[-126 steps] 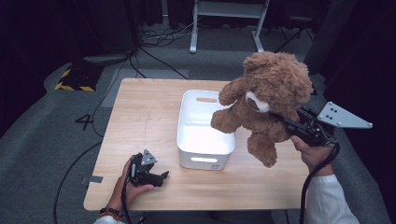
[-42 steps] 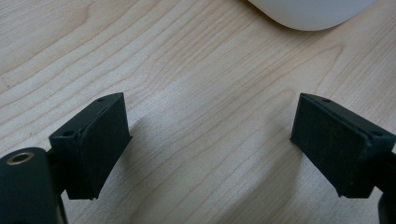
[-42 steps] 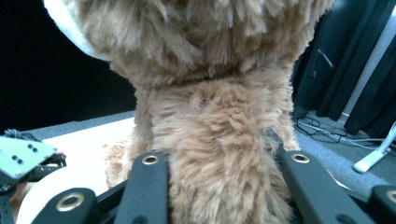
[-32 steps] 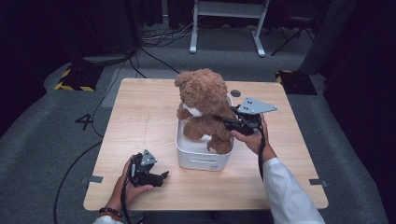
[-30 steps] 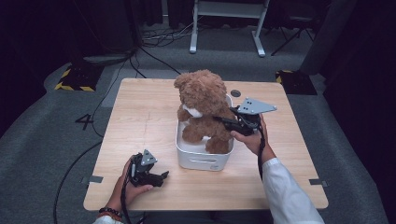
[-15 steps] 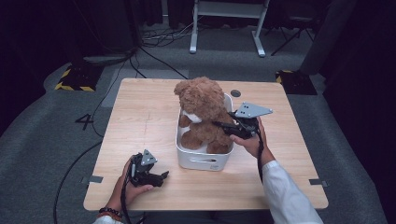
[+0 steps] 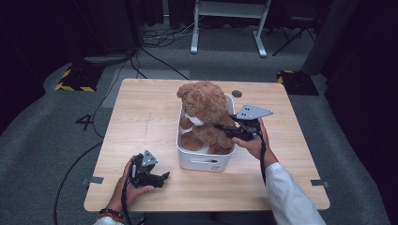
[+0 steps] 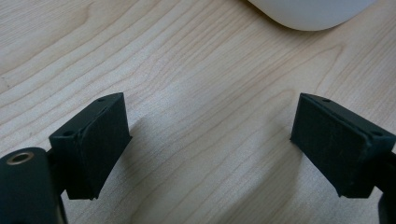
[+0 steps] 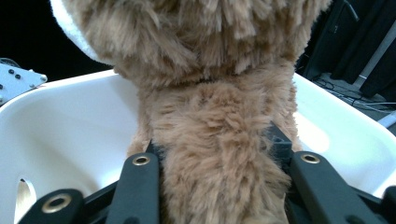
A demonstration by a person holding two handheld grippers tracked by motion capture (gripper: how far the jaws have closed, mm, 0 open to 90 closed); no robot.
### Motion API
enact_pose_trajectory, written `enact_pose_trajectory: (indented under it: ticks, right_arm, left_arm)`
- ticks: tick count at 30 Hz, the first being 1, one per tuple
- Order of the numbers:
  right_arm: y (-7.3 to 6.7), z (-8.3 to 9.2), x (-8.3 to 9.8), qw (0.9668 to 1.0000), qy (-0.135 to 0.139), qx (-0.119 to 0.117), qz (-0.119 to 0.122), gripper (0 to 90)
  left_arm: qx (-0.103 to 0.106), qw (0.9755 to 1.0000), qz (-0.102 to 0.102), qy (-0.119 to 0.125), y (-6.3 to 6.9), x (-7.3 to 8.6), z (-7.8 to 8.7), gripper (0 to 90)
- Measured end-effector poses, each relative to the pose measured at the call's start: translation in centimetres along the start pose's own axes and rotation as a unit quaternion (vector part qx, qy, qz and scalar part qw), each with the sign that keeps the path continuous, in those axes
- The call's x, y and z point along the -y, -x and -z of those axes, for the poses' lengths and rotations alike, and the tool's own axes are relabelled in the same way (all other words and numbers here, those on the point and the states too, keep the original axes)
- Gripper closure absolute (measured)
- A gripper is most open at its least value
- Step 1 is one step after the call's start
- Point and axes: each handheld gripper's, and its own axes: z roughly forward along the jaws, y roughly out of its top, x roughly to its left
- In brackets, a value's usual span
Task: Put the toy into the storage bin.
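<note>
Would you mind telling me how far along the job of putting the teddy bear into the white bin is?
Mostly done: the teddy bear sits upright inside the white bin on the table. In hand: the right gripper has its jaws around the bear's arm; they have just been opening, though fur is between them and pressed to the pads. Left: letting go fully and drawing clear. The left gripper rests open on the table.

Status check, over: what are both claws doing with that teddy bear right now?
Right gripper around teddy bear, jaws just easing open. Bear sits in white bin. Left gripper open, on table. Nothing blocking.
</note>
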Motion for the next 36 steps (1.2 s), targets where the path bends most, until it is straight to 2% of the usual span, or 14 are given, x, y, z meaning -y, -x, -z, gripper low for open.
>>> enact_pose_trajectory:
  ticks: [9,15,24,36]
  right_arm:
    - [0.1,-0.3,0.2,0.9998,-0.017,0.000,-0.001,59.2]
    - [0.1,-0.8,0.5,0.9992,-0.039,0.002,-0.003,58.2]
    - [0.4,-0.7,0.6,0.9986,-0.052,-0.001,-0.008,55.5]
    - [0.3,-1.1,0.4,0.9970,-0.078,0.003,0.001,53.0]
  left_arm:
    - [-0.001,1.0000,-0.001,0.000,0.0,0.0,0.0,11.5]
    - [-0.001,1.0000,-0.001,0.000,0.0,0.0,0.0,11.5]
    - [-0.001,1.0000,0.000,0.000,0.0,0.0,0.0,11.5]
    - [-0.001,1.0000,0.000,0.000,0.0,0.0,0.0,11.5]
